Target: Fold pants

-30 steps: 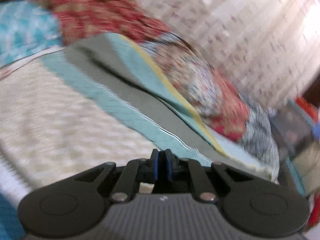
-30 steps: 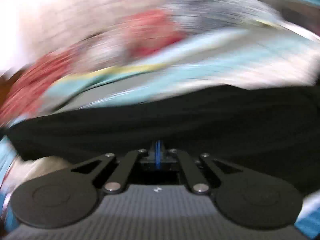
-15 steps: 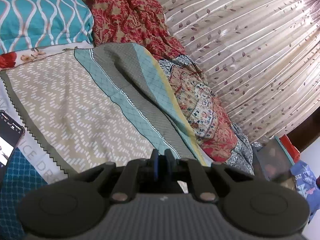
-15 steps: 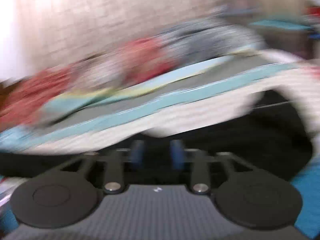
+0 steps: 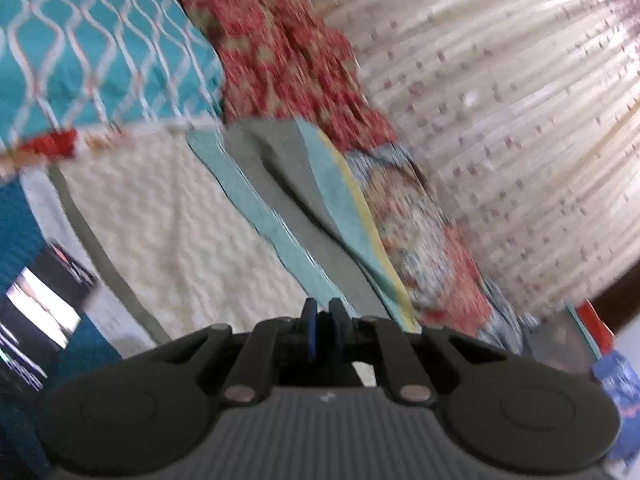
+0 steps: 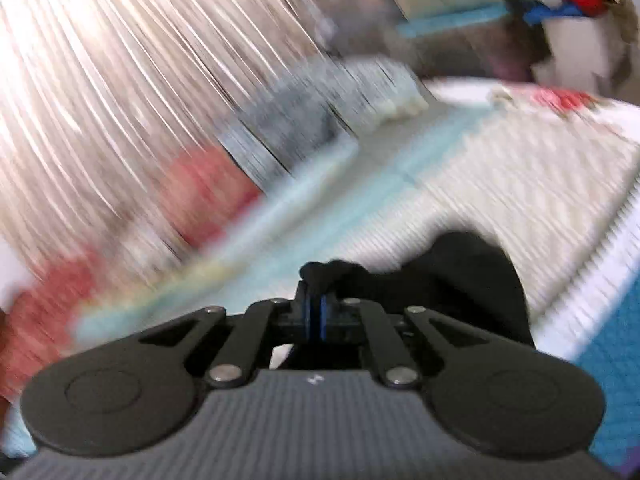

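1. The right gripper [image 6: 314,300] is pinching a bunched corner of the black pants [image 6: 452,280]; its blue-lined fingers are pressed together on the fabric, which is bulging just above the tips.
2. The rest of the pants are trailing off to the right of that gripper, lying over the cream patterned bedspread [image 6: 520,184] near its teal edge.
3. The right wrist view is heavily smeared, so the folds of the garment are not readable.
4. The left gripper [image 5: 323,320] is sitting with its fingers pressed together; whether any cloth is caught between them cannot be told, since nothing shows above the tips.
5. No part of the pants is showing in the left wrist view.
6. Ahead of the left gripper, the bedspread [image 5: 168,232] is running up toward a teal pillow with a white wavy pattern [image 5: 92,52].
7. A red floral blanket [image 5: 280,52] is lying heaped beside that pillow, along a pale curtain [image 5: 500,120].
8. A phone with a lit screen [image 5: 44,308] is lying at the left edge, on the bedspread's teal border.
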`<state>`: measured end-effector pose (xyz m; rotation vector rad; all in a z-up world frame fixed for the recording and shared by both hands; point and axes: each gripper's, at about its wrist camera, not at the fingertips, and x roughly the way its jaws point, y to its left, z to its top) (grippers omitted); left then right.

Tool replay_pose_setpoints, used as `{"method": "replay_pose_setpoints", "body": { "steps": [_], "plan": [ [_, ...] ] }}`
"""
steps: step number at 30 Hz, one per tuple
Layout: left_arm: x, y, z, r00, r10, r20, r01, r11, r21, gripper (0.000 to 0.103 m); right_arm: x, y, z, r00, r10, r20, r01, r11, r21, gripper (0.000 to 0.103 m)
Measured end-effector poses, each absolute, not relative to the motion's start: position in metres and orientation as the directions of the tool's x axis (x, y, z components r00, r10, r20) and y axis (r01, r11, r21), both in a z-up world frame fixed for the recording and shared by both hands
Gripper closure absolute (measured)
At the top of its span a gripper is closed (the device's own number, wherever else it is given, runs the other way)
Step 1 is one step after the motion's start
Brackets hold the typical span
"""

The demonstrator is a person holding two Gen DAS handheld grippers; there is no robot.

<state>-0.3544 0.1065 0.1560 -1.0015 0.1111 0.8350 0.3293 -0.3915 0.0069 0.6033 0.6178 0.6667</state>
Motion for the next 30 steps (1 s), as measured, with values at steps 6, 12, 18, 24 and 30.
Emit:
{"method": "replay_pose_setpoints", "body": {
  "steps": [6,12,18,24,30],
  "plan": [
    [-0.291,0.158,0.167,0.642,0.576,-0.506,-0.749,0.331,-0.573,0.095,0.352,-0.325,0.038,0.609,0.77,-0.191,-0.496,0.557,0.667,0.096],
    [-0.179,0.191,0.156,0.602,0.566,-0.564,-0.795,0.357,-0.491,0.07,0.368,-0.273,0.024,0.645,0.741,-0.187,-0.425,0.55,0.719,0.069],
    [-0.183,0.136,0.122,0.688,0.416,-0.595,-0.725,0.44,-0.53,0.055,0.338,-0.308,-0.002,0.607,0.757,-0.242,-0.438,0.573,0.692,0.049],
    [-0.239,0.082,0.059,0.7,0.222,-0.679,-0.706,0.358,-0.611,0.043,0.273,-0.392,-0.051,0.686,0.644,-0.338,-0.399,0.722,0.566,0.049],
    [-0.215,0.064,0.025,0.726,0.123,-0.677,-0.674,0.322,-0.665,0.023,0.252,-0.447,-0.079,0.71,0.516,-0.479,-0.286,0.833,0.473,0.047]
  ]
}}
